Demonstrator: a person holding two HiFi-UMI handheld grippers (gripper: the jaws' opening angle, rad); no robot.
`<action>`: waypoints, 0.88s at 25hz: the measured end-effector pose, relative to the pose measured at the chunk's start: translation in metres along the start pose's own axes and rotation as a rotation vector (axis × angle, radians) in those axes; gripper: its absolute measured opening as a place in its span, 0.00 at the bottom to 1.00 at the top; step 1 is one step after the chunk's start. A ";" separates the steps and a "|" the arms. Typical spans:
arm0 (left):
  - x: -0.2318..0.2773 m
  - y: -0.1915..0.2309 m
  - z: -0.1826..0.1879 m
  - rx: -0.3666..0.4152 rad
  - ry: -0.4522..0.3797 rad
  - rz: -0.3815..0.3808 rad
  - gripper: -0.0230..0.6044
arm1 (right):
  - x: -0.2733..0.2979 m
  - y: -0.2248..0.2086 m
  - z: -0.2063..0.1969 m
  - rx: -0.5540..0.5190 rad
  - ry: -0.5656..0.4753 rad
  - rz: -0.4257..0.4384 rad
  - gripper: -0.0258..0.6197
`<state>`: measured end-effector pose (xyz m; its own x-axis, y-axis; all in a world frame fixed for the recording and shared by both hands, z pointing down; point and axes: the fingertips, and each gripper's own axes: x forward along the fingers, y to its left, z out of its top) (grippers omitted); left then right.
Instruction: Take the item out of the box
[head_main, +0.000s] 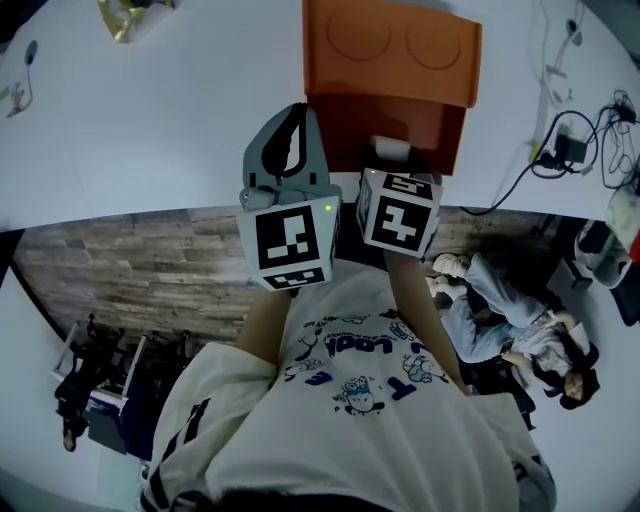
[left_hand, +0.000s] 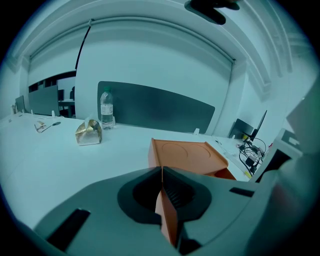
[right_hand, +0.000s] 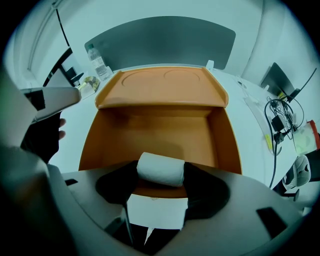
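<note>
Now our right claw (right_hand: 160, 176) held the white roll (right_hand: 161, 168) at the near edge of the open orange box (right_hand: 150, 127), and our left claw (left_hand: 163, 197) pinched its wall. Removal looked half done. Next, lift the roll clear.

No text can be read; the blue print on the shirt (head_main: 350, 370) is too blurred.
</note>
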<state>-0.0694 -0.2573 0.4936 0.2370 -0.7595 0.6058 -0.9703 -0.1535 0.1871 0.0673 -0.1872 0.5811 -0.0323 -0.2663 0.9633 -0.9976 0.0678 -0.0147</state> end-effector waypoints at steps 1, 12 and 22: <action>-0.001 0.000 0.001 0.001 -0.003 0.001 0.07 | -0.001 0.000 0.000 0.002 -0.002 0.006 0.48; -0.016 -0.008 0.015 0.019 -0.043 0.005 0.07 | -0.022 0.002 0.010 0.017 -0.062 0.048 0.48; -0.034 -0.022 0.036 0.043 -0.105 0.019 0.07 | -0.046 -0.003 0.027 0.023 -0.157 0.081 0.48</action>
<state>-0.0577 -0.2506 0.4406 0.2142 -0.8245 0.5238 -0.9763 -0.1639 0.1412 0.0697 -0.2010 0.5294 -0.1198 -0.4080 0.9051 -0.9925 0.0731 -0.0984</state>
